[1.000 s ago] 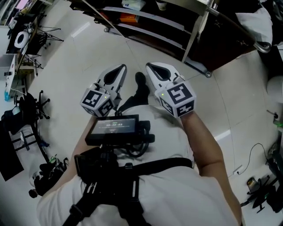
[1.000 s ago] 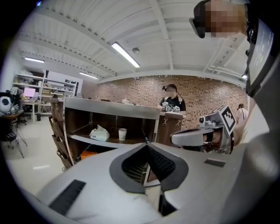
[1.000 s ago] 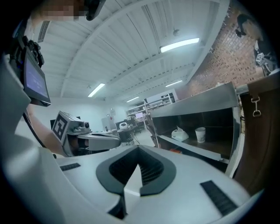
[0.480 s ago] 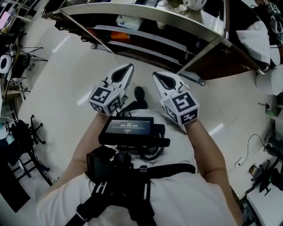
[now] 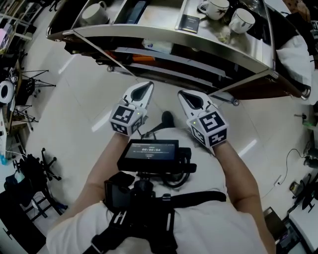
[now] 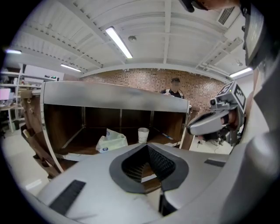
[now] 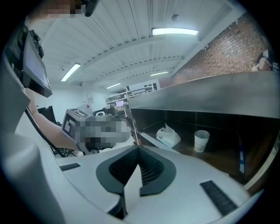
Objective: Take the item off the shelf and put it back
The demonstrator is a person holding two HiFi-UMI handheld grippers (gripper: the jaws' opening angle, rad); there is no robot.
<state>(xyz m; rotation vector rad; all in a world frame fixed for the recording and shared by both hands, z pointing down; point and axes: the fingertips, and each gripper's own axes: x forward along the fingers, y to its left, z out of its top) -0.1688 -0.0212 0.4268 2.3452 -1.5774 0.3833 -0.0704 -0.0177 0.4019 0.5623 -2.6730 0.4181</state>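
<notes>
both tongs are hovering side by side just ahead of the person's chest, noses aiming at the shelf unit, well short of it and touching nothing.

left tongs: jaws are sitting closed, tips meeting, nothing between them.
right tongs: jaws are also meeting at the tips in their own view and carrying nothing.
the two are running near each other, a strip of pale floor and a dark shoe showing between and below them.

task things are all resting on the shelf, untouched:
- white soft pack is lying on the open inner shelf, straight ahead of the left tongs and slightly to their left; probably tissues, but the print is too small to read.
- paper cup is standing upright just to the right of the pack, nearly in line with the left tongs' nose. from the right tongs it is sitting ahead and off to the right.
- which of these is the item to be taken, i cannot tell.

on the steel top, beyond the tongs: pale mug is standing far off to the left of the left tongs, white cup and second white cup beyond the right tongs, small dark card lying beside them.

chest screen is hanging right behind both tongs.
</notes>
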